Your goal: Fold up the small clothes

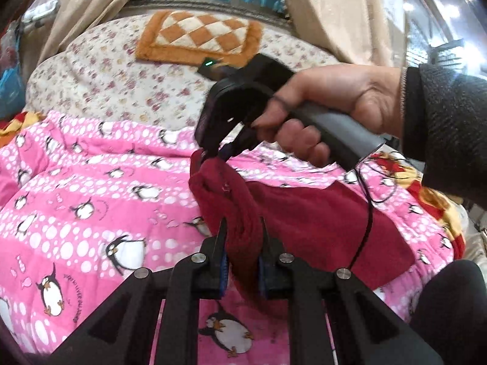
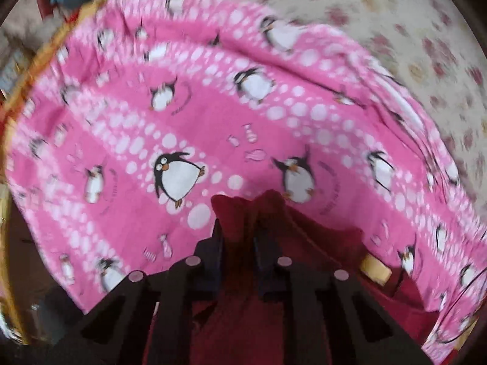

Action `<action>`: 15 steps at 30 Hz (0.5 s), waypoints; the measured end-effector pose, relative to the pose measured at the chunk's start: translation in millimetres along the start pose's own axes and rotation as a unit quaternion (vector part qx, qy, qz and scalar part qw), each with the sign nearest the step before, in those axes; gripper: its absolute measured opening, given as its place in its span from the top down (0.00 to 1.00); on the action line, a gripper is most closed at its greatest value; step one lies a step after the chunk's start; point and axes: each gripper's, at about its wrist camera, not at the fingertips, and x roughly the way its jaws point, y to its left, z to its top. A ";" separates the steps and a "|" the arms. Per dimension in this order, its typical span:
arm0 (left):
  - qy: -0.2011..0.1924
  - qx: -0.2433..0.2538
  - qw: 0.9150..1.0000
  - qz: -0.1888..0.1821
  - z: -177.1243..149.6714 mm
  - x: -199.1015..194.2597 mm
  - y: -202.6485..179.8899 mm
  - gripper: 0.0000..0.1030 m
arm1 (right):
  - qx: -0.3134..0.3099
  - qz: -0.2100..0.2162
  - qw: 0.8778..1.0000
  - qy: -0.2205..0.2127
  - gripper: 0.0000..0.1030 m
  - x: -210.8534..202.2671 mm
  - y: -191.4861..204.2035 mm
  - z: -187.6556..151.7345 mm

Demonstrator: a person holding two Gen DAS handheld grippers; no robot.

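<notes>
A dark red garment lies partly on the pink penguin blanket and is lifted at one edge. My left gripper is shut on a bunched fold of it. My right gripper, held by a hand, is shut on the garment's raised corner farther away. In the blurred right wrist view my right gripper pinches the red cloth, which hangs over the fingers and toward the camera.
The blanket lies on a floral bed sheet. An orange checkered mat lies at the far side below a window with beige curtains. A black cable hangs from the right gripper across the garment.
</notes>
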 end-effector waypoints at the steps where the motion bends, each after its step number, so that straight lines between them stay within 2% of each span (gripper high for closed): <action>1: 0.001 0.007 1.000 -0.010 0.9 -1.1 -5.2 1.00 | 0.007 0.009 1.000 -0.007 0.85 -10.3 -8.9 -4.9; 6: 0.007 0.057 0.997 -0.056 11.2 -5.0 -48.6 1.00 | 0.039 0.039 0.998 -0.040 0.85 -62.1 -60.7 -40.0; 11: 0.029 0.089 0.991 -0.099 16.0 7.5 -98.3 1.00 | 0.061 0.038 0.995 -0.062 0.85 -89.2 -110.5 -80.0; 15: 0.053 0.125 0.982 -0.133 11.2 21.0 -151.4 1.00 | 0.080 0.029 0.994 -0.075 0.85 -107.8 -160.8 -117.5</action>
